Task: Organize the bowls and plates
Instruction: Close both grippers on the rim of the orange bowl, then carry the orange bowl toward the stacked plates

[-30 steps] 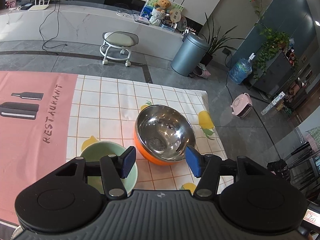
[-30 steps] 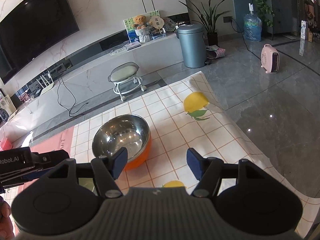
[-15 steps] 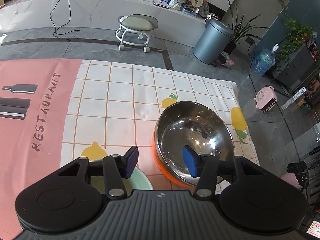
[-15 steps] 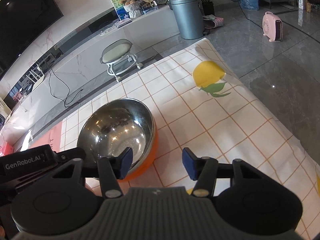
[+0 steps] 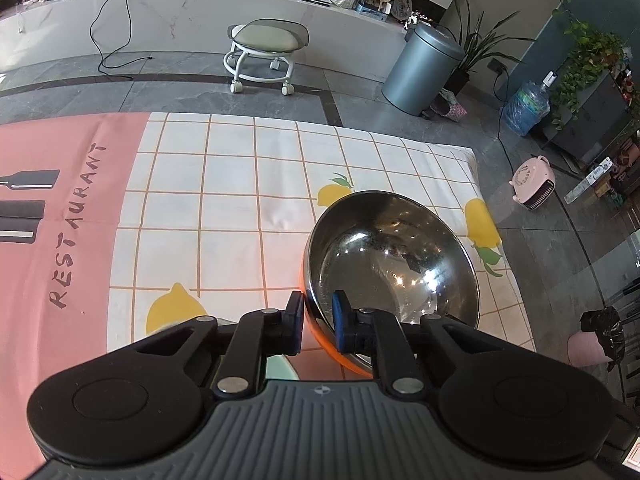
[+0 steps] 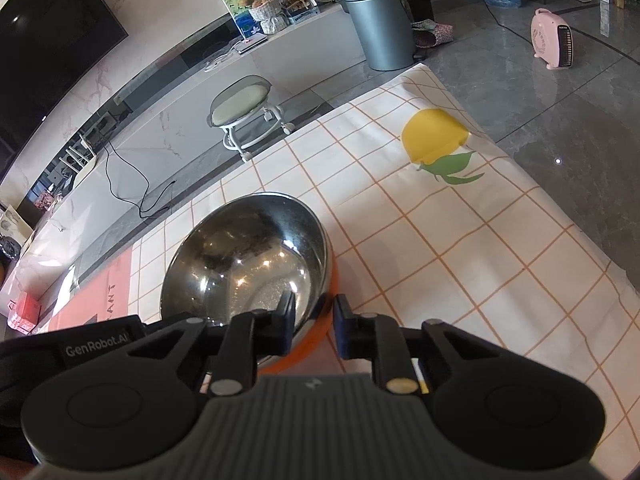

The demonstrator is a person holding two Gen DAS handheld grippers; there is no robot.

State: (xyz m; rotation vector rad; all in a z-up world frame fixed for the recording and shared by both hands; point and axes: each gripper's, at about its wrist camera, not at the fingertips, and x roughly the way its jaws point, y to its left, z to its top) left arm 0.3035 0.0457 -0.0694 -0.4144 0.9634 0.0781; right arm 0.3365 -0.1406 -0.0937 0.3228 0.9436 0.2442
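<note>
A steel bowl point(image 5: 396, 264) with an orange outside sits on the checked lemon cloth point(image 5: 224, 216). My left gripper point(image 5: 318, 314) straddles its near left rim, one pad outside and one inside; the jaws are closing and the pads press the wall. In the right wrist view the same bowl point(image 6: 248, 256) has my right gripper point(image 6: 314, 314) on its near right rim, jaws closing, pads against the wall. A pale green bowl point(image 5: 280, 368) shows only as a sliver under the left gripper. The left gripper's housing point(image 6: 96, 346) lies at the lower left of the right wrist view.
A pink "RESTAURANT" mat point(image 5: 52, 240) covers the left part of the table. The cloth's right edge point(image 6: 532, 184) drops to grey floor. Beyond the table stand a wheeled stool point(image 5: 264, 52), a grey bin point(image 5: 424, 68) and a pink heater point(image 5: 534, 184).
Both grippers came down and forward onto the steel bowl and their jaws narrowed from wide apart to pinching its rim. The green bowl slid almost out of sight under the left gripper.
</note>
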